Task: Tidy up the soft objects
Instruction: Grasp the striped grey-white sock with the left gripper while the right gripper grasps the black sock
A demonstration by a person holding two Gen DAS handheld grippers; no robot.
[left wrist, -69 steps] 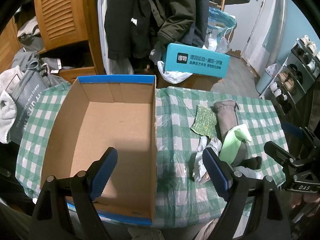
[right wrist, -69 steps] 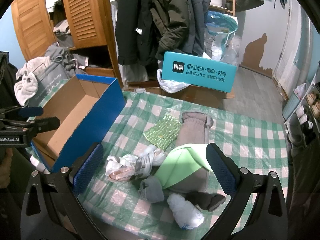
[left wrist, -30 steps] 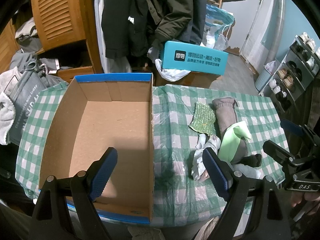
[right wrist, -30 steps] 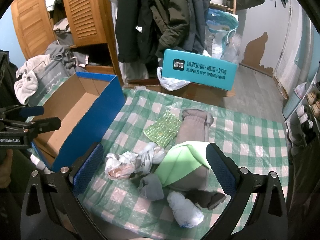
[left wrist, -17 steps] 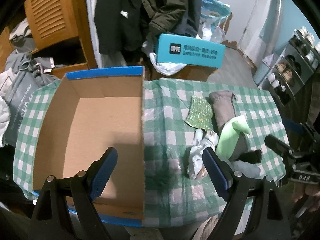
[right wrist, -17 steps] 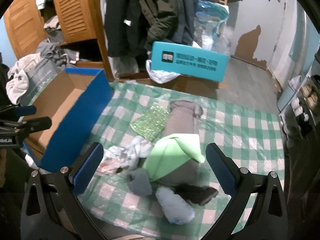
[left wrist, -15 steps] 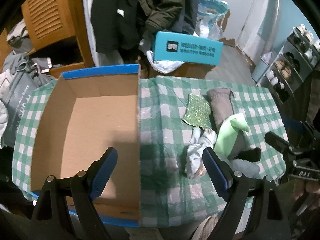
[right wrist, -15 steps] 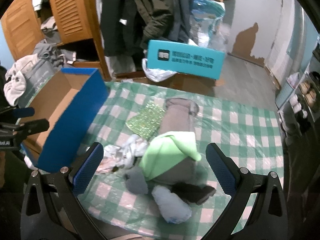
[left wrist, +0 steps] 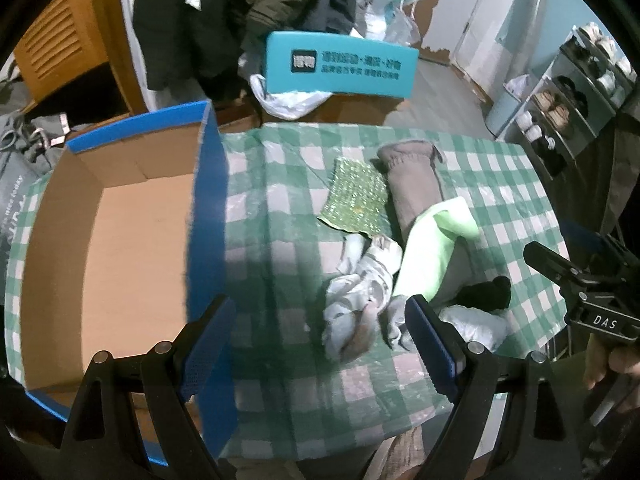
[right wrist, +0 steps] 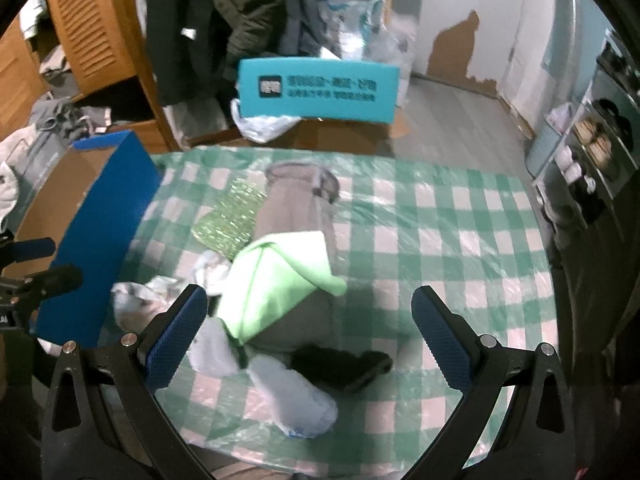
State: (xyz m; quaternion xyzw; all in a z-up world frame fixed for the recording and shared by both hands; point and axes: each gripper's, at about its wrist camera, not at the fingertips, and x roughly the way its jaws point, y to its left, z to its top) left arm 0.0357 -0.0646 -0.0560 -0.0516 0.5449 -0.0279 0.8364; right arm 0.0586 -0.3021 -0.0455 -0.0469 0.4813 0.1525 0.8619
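Note:
A heap of soft things lies on the green checked tablecloth point(left wrist: 276, 216): a light green cloth point(right wrist: 276, 284) point(left wrist: 430, 248) draped over a grey-brown garment point(right wrist: 298, 196) point(left wrist: 416, 184), a sparkly green pad point(left wrist: 354, 196) point(right wrist: 230, 220), a crumpled white-grey rag point(left wrist: 356, 296), a black sock point(right wrist: 340, 362) point(left wrist: 486, 292) and a pale blue-white bundle point(right wrist: 294, 400). An empty cardboard box with blue sides point(left wrist: 120, 248) point(right wrist: 100, 216) stands to their left. My left gripper point(left wrist: 318, 348) hovers open above the box's right wall and the rag. My right gripper point(right wrist: 310, 336) is open over the heap.
A teal box with printed text point(left wrist: 340, 66) stands behind the table beside a white plastic bag point(left wrist: 284, 96). Dark coats point(right wrist: 224, 20) hang by a wooden louvred wardrobe point(right wrist: 84, 28). A shoe rack point(left wrist: 568, 92) fills the right side. Piled clothes point(right wrist: 52, 116) lie at the left.
Both grippers have shifted right and closer to the table, so the soft heap now sits lower and larger in both views. Nothing has been taken hold of.

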